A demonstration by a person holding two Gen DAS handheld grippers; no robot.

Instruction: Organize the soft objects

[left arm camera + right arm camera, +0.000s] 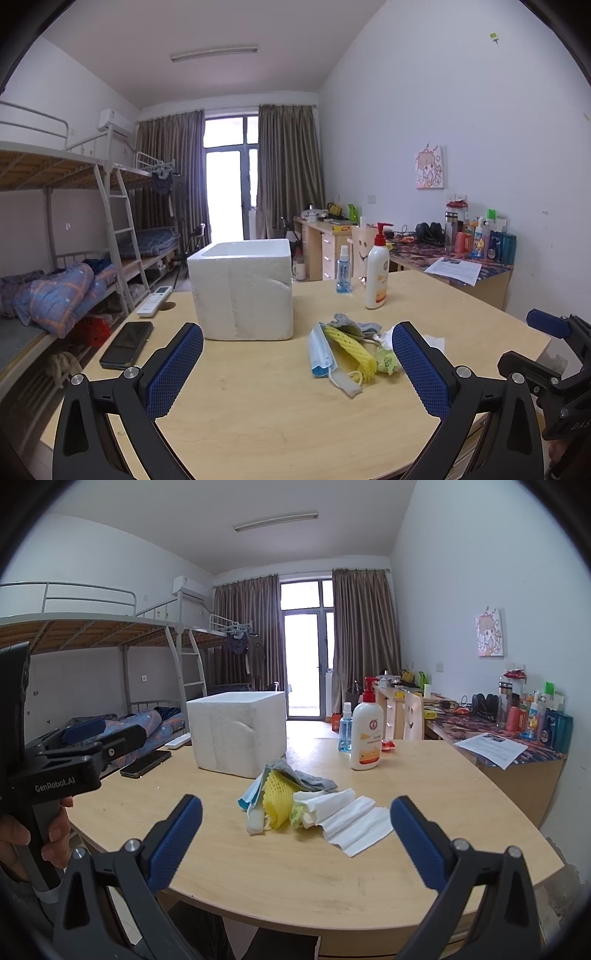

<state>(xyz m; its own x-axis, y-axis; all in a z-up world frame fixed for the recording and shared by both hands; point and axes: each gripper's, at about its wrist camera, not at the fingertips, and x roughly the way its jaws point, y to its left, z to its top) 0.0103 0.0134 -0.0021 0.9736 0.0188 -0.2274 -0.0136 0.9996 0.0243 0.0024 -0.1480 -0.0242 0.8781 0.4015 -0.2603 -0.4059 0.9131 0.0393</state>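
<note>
On the left of the bench (258, 406) lie a phone (127, 344) and a white remote (155, 301); just right of them stands the open white foam box (242, 291). Right of the box is the pile of soft things: a blue face mask (320, 352), a yellow foam net (351, 349), a grey cloth (354, 323) and a white tissue (351, 816), all touching or overlapping. Behind the pile stand a spray bottle (343, 269) and a lotion bottle (377, 273).

The left claw (297, 365) is spread wide and empty, hovering short of the pile. The right claw (295, 840) is likewise spread and empty, aimed at the pile from the near edge.

The likely risk is that one pinch drags several things at once, since the net, mask and tissue are tangled; the mask's loops may snag. The thin tissue could tear or slip out of the pads. A reach from the right could also knock the lotion bottle, which stands near the pile.

The right wrist view shows the tissue unfolded across the bench and the hand (22, 842) holding the left tool; the left wrist view mostly hides the tissue behind its own finger but shows the remote whole.
</note>
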